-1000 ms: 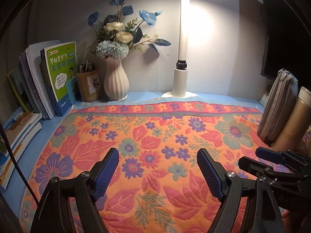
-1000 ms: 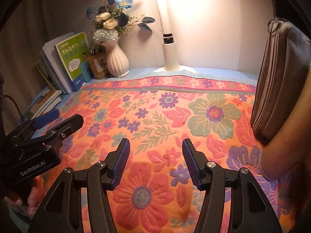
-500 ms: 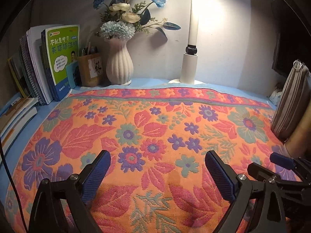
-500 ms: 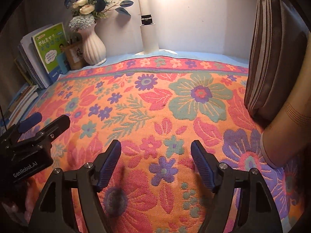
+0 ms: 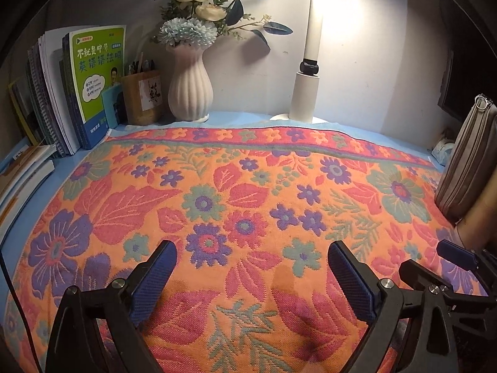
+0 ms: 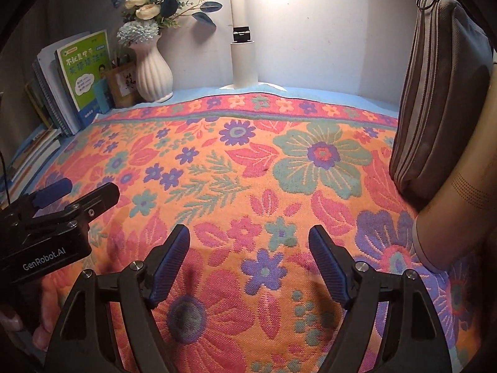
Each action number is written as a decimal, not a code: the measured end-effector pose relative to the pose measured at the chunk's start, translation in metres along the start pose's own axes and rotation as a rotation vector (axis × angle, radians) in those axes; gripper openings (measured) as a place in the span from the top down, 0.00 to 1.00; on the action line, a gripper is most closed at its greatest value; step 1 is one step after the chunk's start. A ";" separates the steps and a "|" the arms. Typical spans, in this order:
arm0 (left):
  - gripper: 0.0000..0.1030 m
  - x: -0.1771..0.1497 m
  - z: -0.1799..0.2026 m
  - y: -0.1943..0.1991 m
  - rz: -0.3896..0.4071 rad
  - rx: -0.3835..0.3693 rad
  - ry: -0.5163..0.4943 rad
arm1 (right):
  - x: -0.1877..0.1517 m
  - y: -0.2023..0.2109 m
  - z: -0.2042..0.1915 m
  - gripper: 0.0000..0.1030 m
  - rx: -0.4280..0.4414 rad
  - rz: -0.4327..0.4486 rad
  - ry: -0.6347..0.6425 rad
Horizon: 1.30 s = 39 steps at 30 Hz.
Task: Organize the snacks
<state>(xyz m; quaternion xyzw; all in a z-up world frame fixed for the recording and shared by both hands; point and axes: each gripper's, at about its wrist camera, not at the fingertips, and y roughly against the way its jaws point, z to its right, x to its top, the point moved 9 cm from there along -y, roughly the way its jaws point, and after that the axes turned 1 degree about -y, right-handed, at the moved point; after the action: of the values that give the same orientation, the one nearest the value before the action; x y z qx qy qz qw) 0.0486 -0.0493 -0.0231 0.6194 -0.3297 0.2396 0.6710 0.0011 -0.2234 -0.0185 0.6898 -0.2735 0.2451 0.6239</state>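
Both my left gripper (image 5: 251,275) and right gripper (image 6: 248,261) hover empty; right fingers are opening. No snacks visible; perhaps the grey pouch (image 6: 441,93) holds them—reach there.

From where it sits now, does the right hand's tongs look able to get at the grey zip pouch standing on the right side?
Probably yes. The right tongs are opening with nothing between them, and the grey zip pouch stands ahead to their right with only bare floral cloth between. The tan cylinder beside it may crowd the approach.
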 end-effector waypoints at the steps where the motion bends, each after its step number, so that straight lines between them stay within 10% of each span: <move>1: 0.06 0.000 -0.001 0.000 -0.002 -0.003 0.008 | 0.000 0.000 -0.001 0.23 -0.001 -0.002 0.001; 39: 0.06 0.000 -0.001 0.002 0.004 -0.009 0.014 | -0.003 -0.008 -0.001 0.20 -0.009 -0.035 0.015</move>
<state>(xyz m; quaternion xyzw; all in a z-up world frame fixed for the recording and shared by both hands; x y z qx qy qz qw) 0.0475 -0.0485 -0.0218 0.6139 -0.3273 0.2439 0.6756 0.0039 -0.2214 -0.0261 0.6899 -0.2576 0.2381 0.6332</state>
